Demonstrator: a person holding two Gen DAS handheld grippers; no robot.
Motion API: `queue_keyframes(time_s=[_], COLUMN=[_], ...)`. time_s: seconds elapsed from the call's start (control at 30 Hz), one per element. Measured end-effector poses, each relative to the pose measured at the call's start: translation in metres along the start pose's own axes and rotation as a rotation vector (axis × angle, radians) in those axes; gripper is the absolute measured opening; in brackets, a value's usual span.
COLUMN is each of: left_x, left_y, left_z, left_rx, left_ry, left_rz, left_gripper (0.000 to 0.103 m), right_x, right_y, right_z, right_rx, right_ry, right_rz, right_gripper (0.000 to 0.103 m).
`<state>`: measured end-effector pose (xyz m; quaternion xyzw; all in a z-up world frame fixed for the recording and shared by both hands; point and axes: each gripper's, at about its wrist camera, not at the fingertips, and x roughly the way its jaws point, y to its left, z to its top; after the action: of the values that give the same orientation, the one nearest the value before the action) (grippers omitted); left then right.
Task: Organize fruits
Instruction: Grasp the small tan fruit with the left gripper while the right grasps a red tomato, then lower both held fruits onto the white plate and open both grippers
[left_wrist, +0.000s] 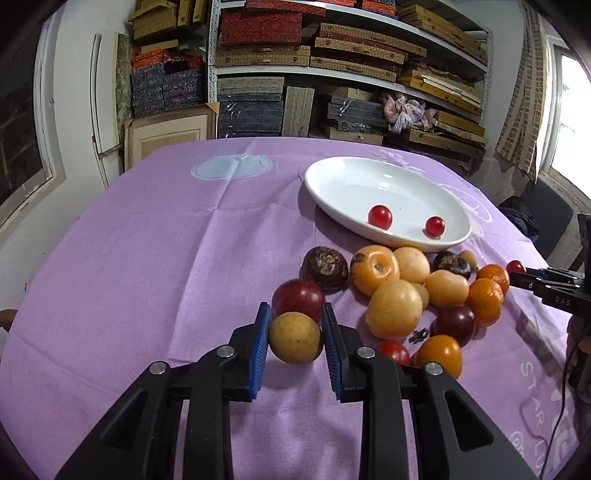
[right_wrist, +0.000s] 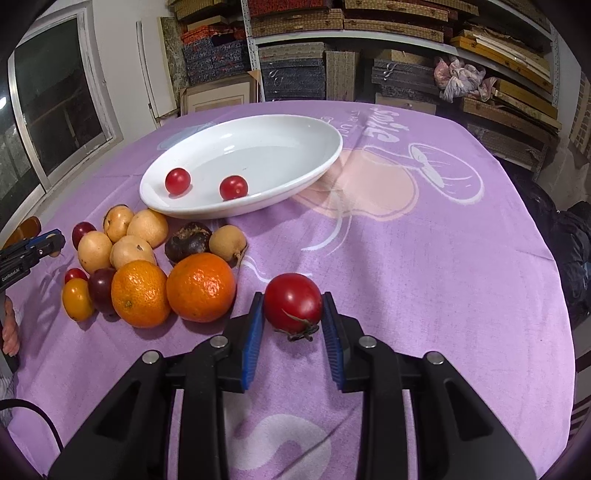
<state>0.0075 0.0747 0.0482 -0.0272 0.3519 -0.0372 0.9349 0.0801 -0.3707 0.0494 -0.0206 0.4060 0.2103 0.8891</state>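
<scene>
A white oval plate (left_wrist: 343, 184) (right_wrist: 295, 155) holds two cherry tomatoes (left_wrist: 380, 216) (right_wrist: 177, 180). A pile of fruit lies in front of it: yellow loquats (left_wrist: 394, 308), two oranges (right_wrist: 201, 287), dark plums and chestnuts (left_wrist: 325, 267). My left gripper (left_wrist: 295, 325) is shut on a yellow loquat (left_wrist: 294, 337), beside a dark red plum (left_wrist: 298, 297). My right gripper (right_wrist: 293, 314) is shut on a red tomato (right_wrist: 293, 302) with a green stem, right of the oranges.
The table wears a purple cloth (left_wrist: 147, 258) (right_wrist: 424, 258) with white print. Shelves of stacked boxes (left_wrist: 332, 55) stand behind the far edge. A window (right_wrist: 55, 103) is at the left. A dark bag (right_wrist: 572, 240) lies off the right edge.
</scene>
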Motion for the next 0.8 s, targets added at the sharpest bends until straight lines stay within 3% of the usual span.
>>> queue_keyframes(time_s=[0.2,0.33,0.53,0.8], left_x=[0.015,0.059,0.125,0.14], left_y=[-0.033,-0.056,-0.061,-0.054], left_z=[0.071,0.102,0.107,0.104], left_rx=[0.04,0.038,0.002,-0.013], left_ry=[-0.023,0.004,0.109,0.12], left_rz=[-0.022,-0.032,-0.024,-0.037], left_gripper=[0.028,0.028,0.028,0.032], right_x=[-0.024,-0.005,0.062,0.098], right_y=[0.016,0.034,0.041,0.026], right_z=[0.056,0.1,0.121,0.116], right_rx=[-0.031,-0.058,-0.039,-0.018], right_ry=[-0.091,-0.107,-0.05,0.011], right_rz=[0.019,0.029,0.031,0.048], right_gripper=[0.03,0.03,0.03,0.031])
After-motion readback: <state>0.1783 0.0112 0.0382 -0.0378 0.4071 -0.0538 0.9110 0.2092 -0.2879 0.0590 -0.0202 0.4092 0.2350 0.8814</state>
